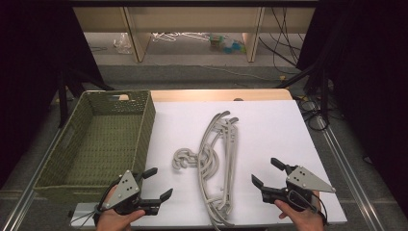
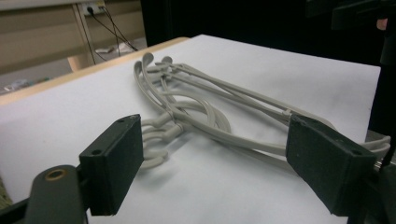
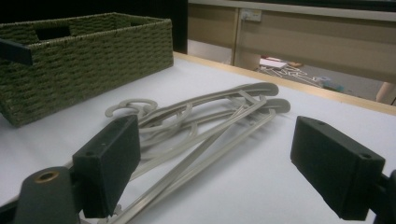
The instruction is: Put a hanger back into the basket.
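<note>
While a stack of grey hangers point(image 1: 219, 163) lies flat on the white table point(image 1: 269, 130) just right of the green woven basket point(image 1: 144, 120), the left gripper point(image 1: 155, 183) and right gripper point(image 1: 264, 173) flank it near the front edge, jaws spread and empty.

A green woven basket point(image 1: 103, 139) sits at the left of a table covered in white point(image 1: 269, 130), its pale wooden edge point(image 1: 216, 95) showing at the far side. Beyond, on the floor, stand wooden legs point(image 1: 134, 33) amid scattered cables point(image 1: 284, 43).
</note>
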Demonstrator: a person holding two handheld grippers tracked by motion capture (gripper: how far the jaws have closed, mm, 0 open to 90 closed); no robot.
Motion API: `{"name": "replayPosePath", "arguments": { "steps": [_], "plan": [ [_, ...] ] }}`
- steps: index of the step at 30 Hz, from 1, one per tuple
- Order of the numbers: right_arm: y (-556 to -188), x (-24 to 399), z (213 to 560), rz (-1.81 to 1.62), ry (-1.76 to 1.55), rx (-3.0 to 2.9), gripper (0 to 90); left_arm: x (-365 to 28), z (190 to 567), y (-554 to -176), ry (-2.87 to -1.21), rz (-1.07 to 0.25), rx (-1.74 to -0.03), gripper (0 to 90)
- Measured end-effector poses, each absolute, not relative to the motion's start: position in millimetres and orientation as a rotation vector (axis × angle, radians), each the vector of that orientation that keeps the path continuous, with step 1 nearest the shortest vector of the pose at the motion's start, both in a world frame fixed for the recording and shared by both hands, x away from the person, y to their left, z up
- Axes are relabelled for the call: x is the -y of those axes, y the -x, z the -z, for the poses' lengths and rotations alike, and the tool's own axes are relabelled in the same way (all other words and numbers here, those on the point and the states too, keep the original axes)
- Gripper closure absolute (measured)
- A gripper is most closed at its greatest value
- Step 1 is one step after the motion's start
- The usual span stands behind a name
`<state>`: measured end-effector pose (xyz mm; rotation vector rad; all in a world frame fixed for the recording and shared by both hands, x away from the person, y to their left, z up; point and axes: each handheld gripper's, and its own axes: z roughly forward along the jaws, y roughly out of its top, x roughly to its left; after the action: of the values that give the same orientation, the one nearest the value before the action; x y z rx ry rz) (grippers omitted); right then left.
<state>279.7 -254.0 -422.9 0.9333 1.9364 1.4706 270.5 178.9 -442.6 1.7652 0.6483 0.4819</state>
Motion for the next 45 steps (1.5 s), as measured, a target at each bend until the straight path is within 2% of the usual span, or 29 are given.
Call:
{"name": "replayPosePath", "arguments": {
  "steps": [5, 9, 11, 14, 20, 23, 27, 37, 40, 45],
  "plan": [
    [-280, 256, 422, -1.441, -0.945, -1.951, 17.2, -173, 444, -273, -1.788, -0.439, -0.651, 20.8],
    [-281, 254, 424, -1.432, -0.949, -1.959, 17.5, -168, 445, -276, -1.802, -0.362, -0.723, 21.5],
    [-281, 253, 425, -1.433, -0.954, -1.967, 17.6, -164, 447, -279, -1.802, -0.302, -0.774, 23.9],
    [-281, 254, 424, -1.412, -0.951, -1.979, 17.8, -157, 447, -283, -1.817, -0.281, -0.78, 27.0],
    [-283, 252, 427, -1.374, -0.95, -2.007, 18.7, -135, 448, -296, -1.811, -0.104, -0.844, 28.1],
    [-283, 251, 427, -1.365, -0.943, -2.014, 18.8, -121, 450, -307, -1.876, -0.012, -0.895, 28.0],
    [-282, 252, 427, -1.356, -0.938, -2.021, 19.1, -108, 454, -320, -1.891, 0.042, -0.955, 31.3],
    [-283, 247, 429, -1.312, -0.889, -2.061, 19.3, -85, 469, -351, -1.976, 0.027, -1.08, 39.9],
    [-283, 247, 429, -1.316, -0.887, -2.071, 19.3, -83, 473, -355, -1.995, 0.042, -1.101, 40.8],
    [-283, 245, 428, -1.307, -0.863, -2.088, 19.7, -82, 479, -365, -1.994, 0.063, -1.137, 47.1]
  ]
}}
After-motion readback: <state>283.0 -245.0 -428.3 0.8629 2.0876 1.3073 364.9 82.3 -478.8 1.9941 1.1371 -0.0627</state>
